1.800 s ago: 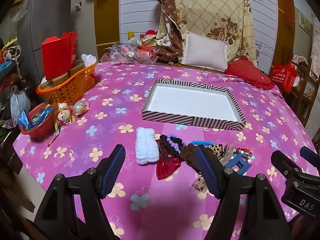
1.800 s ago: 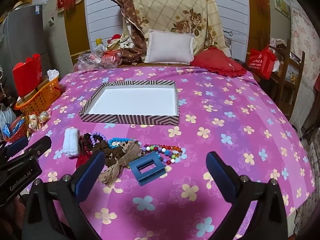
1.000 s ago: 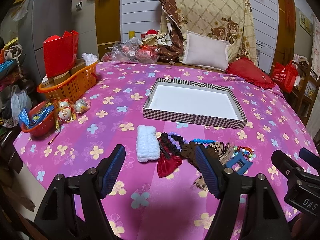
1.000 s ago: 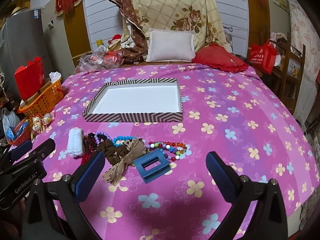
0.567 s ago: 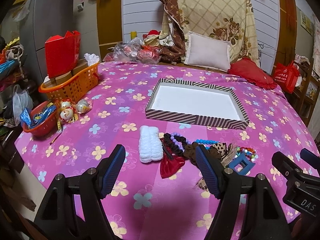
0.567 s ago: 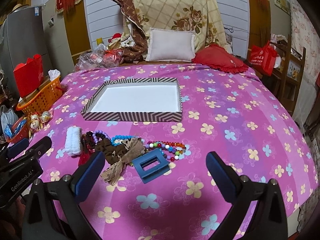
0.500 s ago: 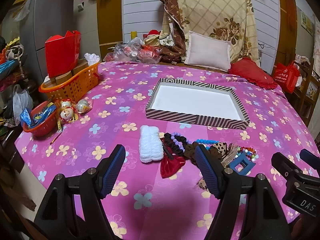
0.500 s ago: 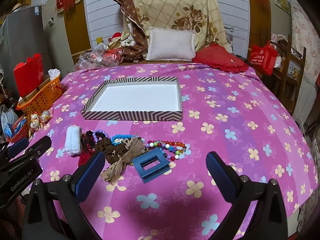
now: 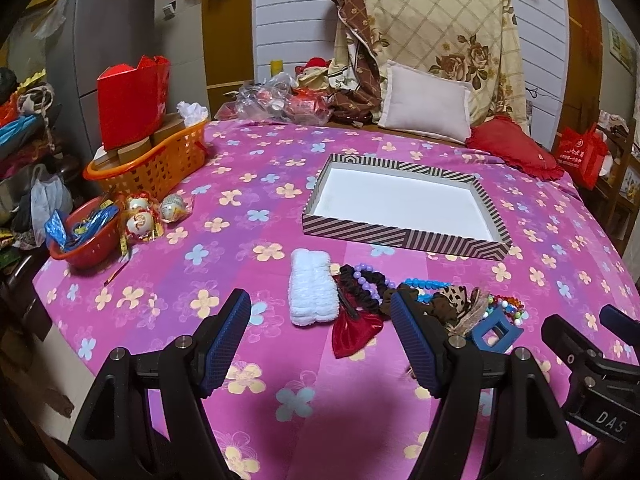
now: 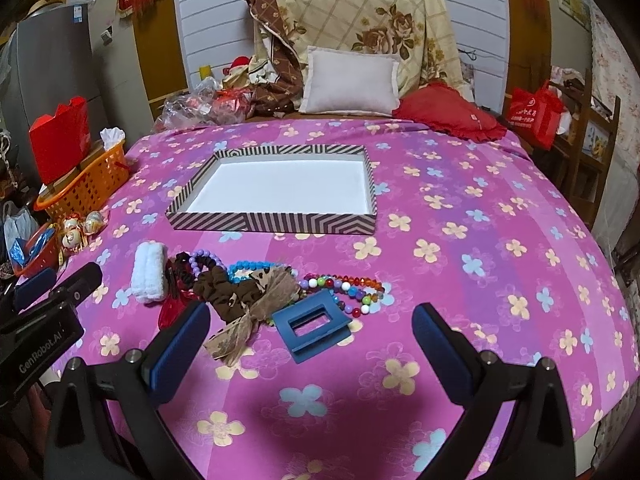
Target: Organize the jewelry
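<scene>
A striped box lid [image 9: 400, 238] [image 10: 272, 224] with a white, bare inside lies on the pink flowered tablecloth. In front of it is a row of accessories: a white fluffy band [image 9: 311, 293] [image 10: 149, 273], a red bow [image 9: 354, 330], purple beads [image 10: 205, 261], brown scrunchies [image 10: 224, 290], turquoise beads [image 10: 250, 267], a leopard ribbon bow [image 10: 256, 312], a blue claw clip [image 10: 312, 326] [image 9: 494, 332] and multicoloured beads [image 10: 352, 284]. My left gripper [image 9: 320, 338] stands open just short of the white band and red bow. My right gripper [image 10: 312, 356] stands open just short of the blue clip.
An orange basket [image 9: 160, 164] with boxes and a red bag sits at the table's left edge, with a red bowl [image 9: 82, 236] and wrapped eggs [image 9: 144, 216] beside it. Pillows [image 10: 352, 80] and plastic bags lie beyond the far edge. A wooden chair [image 10: 584, 152] stands on the right.
Both grippers have eased slightly towards the row of accessories and stayed open. Nothing on the table has moved.
</scene>
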